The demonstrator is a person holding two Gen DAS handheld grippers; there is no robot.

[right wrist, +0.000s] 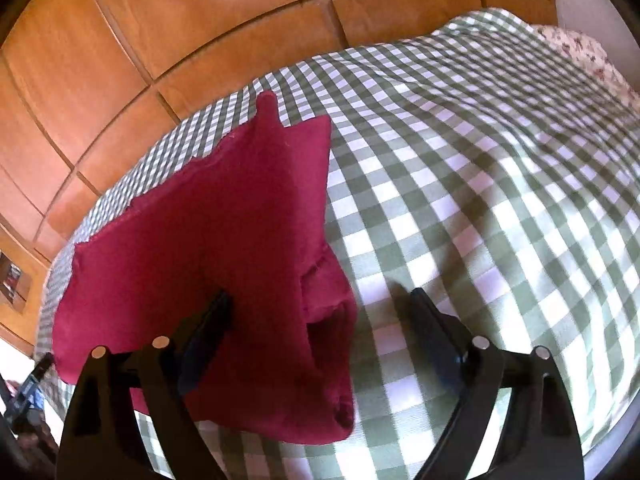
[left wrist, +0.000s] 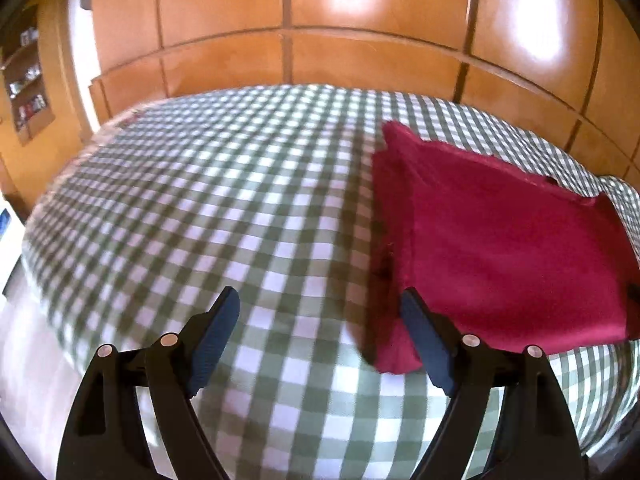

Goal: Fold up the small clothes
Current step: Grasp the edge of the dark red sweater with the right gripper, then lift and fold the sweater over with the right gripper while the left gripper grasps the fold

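Both claws are hanging wide apart, holding nothing: the left gripper (left wrist: 320,300) beside the red garment (left wrist: 500,248), the right gripper (right wrist: 320,304) over its near corner. The garment is lying folded on the checked bedspread (left wrist: 208,200). Only the right view is showing a floral pillow (right wrist: 580,56); only the left, shelves (left wrist: 26,76).

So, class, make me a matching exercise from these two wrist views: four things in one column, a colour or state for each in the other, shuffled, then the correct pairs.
Column A
1. garment
2. bedspread
3. cupboard doors
4. left gripper

Column B
a. green and white checks
b. jaws wide apart, holding nothing
c. dark red, lying partly folded
d. glossy orange-brown wood

Pairs: 1-c, 2-a, 3-d, 4-b
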